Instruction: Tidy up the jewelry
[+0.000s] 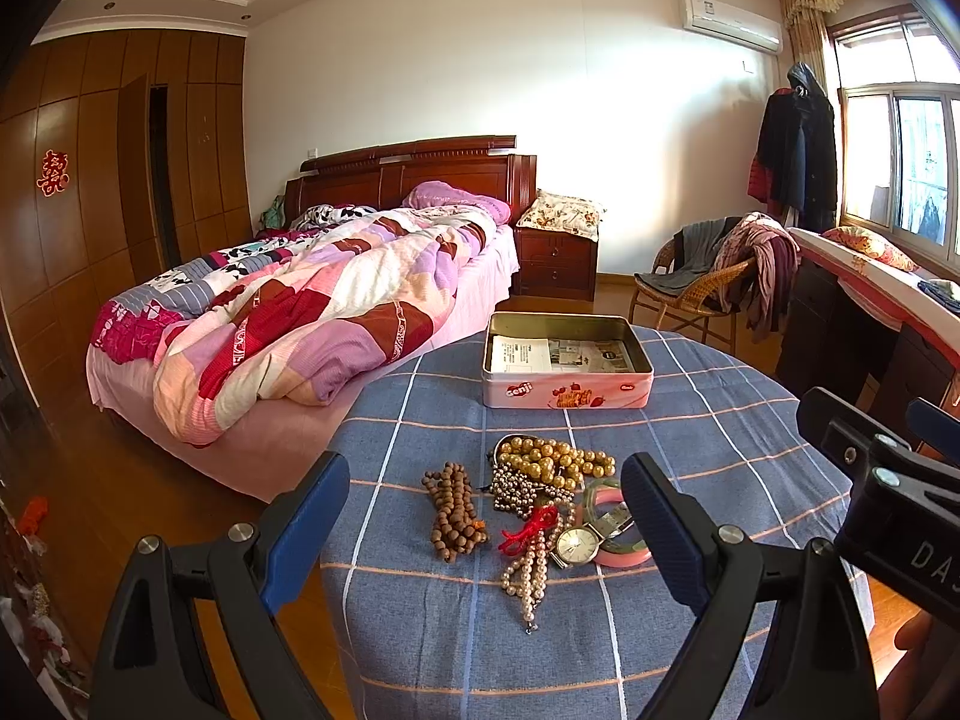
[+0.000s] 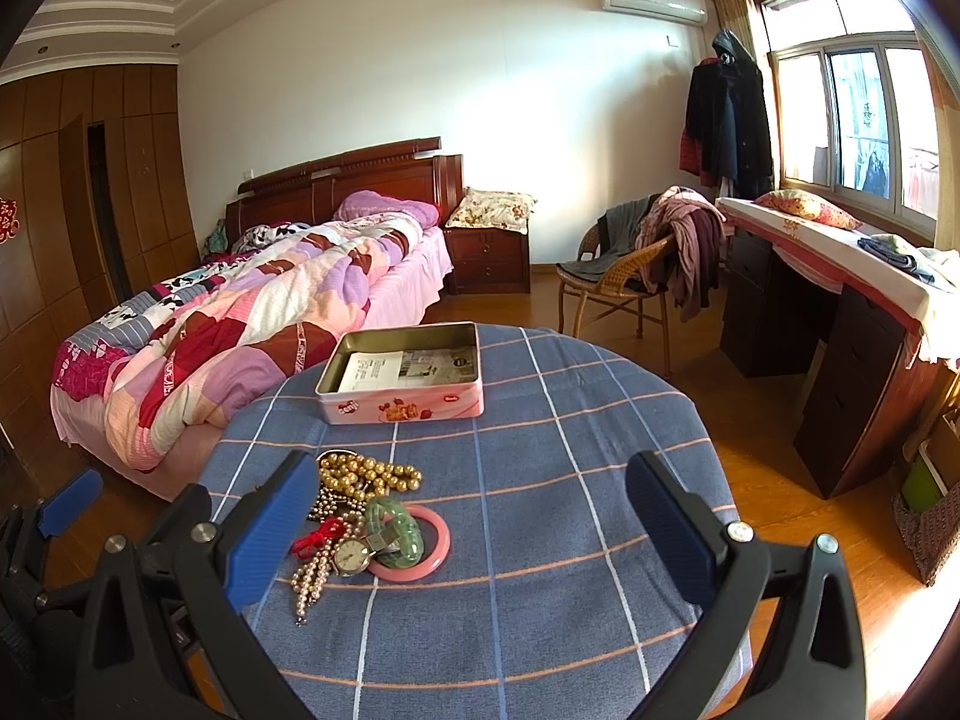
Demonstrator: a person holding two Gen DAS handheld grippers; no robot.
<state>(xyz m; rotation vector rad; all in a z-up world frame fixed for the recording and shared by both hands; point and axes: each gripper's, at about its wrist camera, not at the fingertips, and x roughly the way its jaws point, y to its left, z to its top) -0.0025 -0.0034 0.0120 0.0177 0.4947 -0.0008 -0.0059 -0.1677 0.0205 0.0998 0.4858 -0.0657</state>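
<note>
A pile of jewelry lies on the blue checked tablecloth: a brown wooden bead string, gold pearl beads, silver beads, a red cord, a pearl strand, a wristwatch, a green bangle and a pink bangle. An open pink tin lined with paper stands behind the pile. My left gripper is open and empty, just in front of the pile. My right gripper is open and empty, to the right of the pile.
The tin also shows in the right wrist view. A bed with a patchwork quilt stands left of the table. A wicker chair with clothes and a dark desk stand to the right. Wooden floor surrounds the table.
</note>
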